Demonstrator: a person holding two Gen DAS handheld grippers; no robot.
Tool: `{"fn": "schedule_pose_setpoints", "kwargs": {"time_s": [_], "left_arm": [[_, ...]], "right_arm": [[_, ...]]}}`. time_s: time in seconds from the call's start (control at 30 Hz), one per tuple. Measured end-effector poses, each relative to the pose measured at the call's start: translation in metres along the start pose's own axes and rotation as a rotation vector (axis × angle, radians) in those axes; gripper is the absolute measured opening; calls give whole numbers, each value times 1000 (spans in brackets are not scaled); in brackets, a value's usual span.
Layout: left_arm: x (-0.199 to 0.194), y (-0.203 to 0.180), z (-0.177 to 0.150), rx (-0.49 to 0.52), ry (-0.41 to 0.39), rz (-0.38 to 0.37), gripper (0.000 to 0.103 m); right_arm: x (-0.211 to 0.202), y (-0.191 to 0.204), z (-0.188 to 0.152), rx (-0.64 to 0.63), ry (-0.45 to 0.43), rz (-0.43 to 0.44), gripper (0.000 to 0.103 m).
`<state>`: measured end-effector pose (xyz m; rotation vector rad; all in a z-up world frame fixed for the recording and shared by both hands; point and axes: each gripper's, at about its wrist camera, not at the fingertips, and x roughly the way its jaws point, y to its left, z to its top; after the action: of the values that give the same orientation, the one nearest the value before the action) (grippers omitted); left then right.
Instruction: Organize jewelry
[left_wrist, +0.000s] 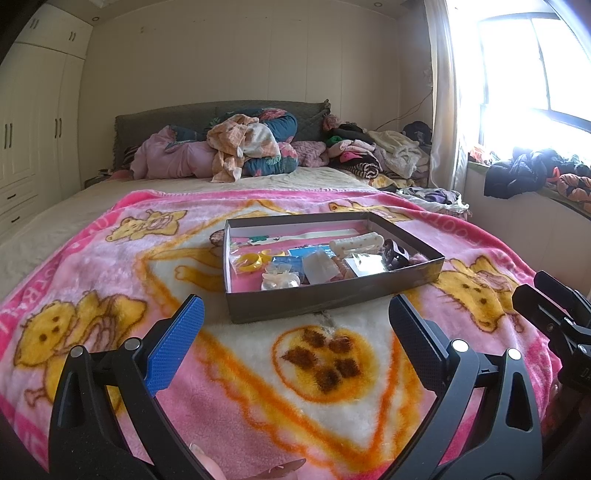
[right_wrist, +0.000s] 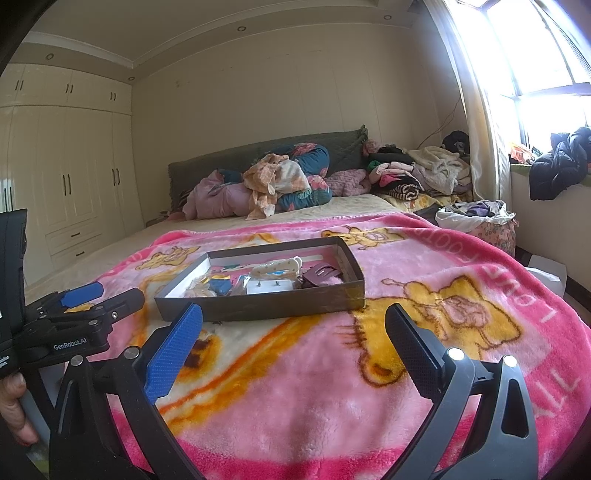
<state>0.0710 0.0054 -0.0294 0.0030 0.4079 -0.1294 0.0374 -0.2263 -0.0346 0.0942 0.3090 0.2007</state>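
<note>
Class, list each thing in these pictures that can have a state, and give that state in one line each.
Left gripper: open, holding nothing.
Right gripper: open, holding nothing.
Box: lidless, flat on the blanket, holding small items.
Yellow ring: lying in the box.
Dark hair claw: lying in the box.
Wardrobe doors: shut.
Blanket: spread flat.

My left gripper and right gripper share one build: matte black plastic frames, silver round screws at the joints, one blue textured pad, one black. White "GenRobot.AI" lettering marks the left gripper's side; my bare-skinned hand shows beside it.
</note>
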Motion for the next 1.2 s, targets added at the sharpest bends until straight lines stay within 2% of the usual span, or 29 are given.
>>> {"fn": "schedule_pose_setpoints", "kwargs": {"time_s": [1.2], "left_arm": [[0, -2, -4, -4, 6, -13, 92]], "right_arm": [[1, 3, 0, -5, 5, -6, 97]]}}
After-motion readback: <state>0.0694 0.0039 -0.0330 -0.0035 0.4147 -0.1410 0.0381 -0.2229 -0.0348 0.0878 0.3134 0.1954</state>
